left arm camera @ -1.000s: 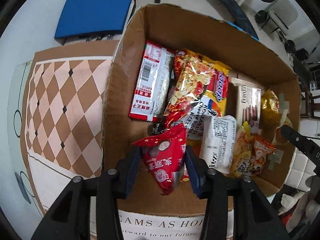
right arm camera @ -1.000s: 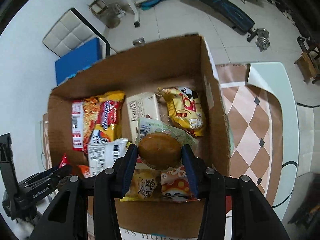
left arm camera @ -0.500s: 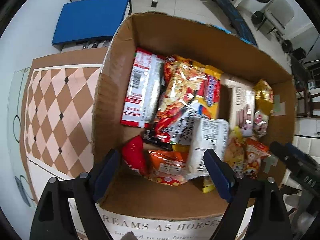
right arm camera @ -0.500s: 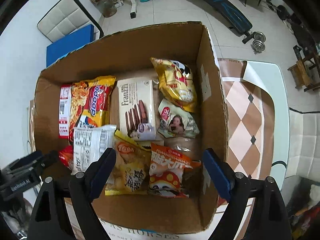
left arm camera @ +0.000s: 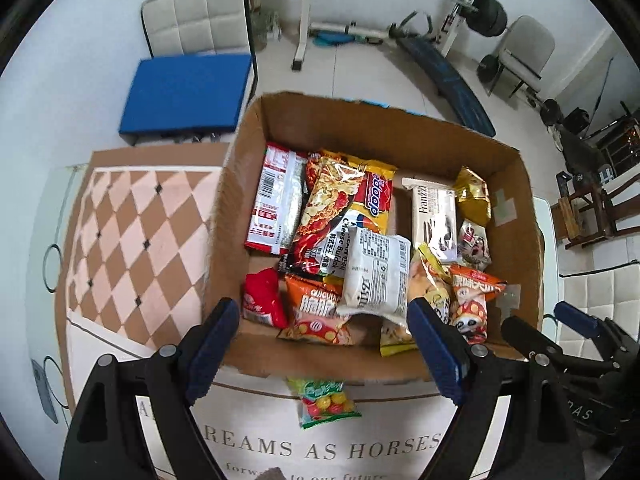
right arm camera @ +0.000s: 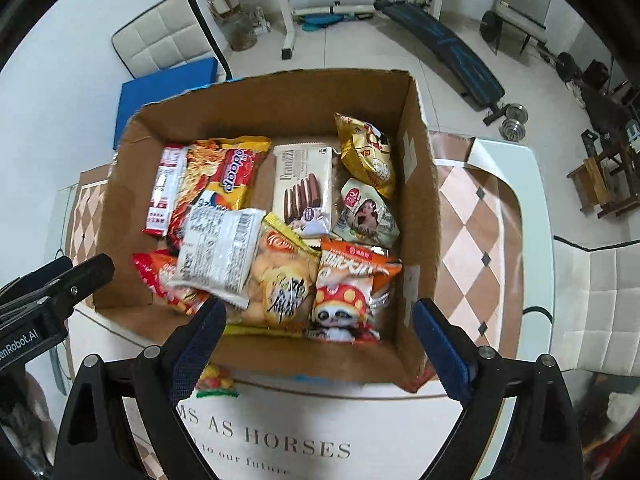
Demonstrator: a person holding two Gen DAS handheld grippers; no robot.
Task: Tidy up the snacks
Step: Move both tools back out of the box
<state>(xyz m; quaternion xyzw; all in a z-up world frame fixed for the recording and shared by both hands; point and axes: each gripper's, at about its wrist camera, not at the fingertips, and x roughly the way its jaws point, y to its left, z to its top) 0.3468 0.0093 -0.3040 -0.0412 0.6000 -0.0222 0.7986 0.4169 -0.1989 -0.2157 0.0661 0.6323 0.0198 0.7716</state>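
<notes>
Snack packets, about a dozen, fill one cardboard box (left arm camera: 372, 128) on the worktop (left arm camera: 132, 232), gathered for tidiness; one candy bag (left arm camera: 326, 402) lies outside against its near wall. Left hand-held gripper (left arm camera: 324, 344) and right hand-held gripper (right arm camera: 320, 344) have just been opening and hang empty above.

Table (left arm camera: 120, 216) bears cardboard box (left arm camera: 312, 360) and candy bag (left arm camera: 326, 402)

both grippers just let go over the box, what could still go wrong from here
1. The candy bag lies outside the cardboard box on the table, half under the near wall, and could be overlooked.
2. The white packet rests loosely atop other snacks and may slide.
3. The left gripper and right gripper, both open, hang close together and could collide.
</notes>
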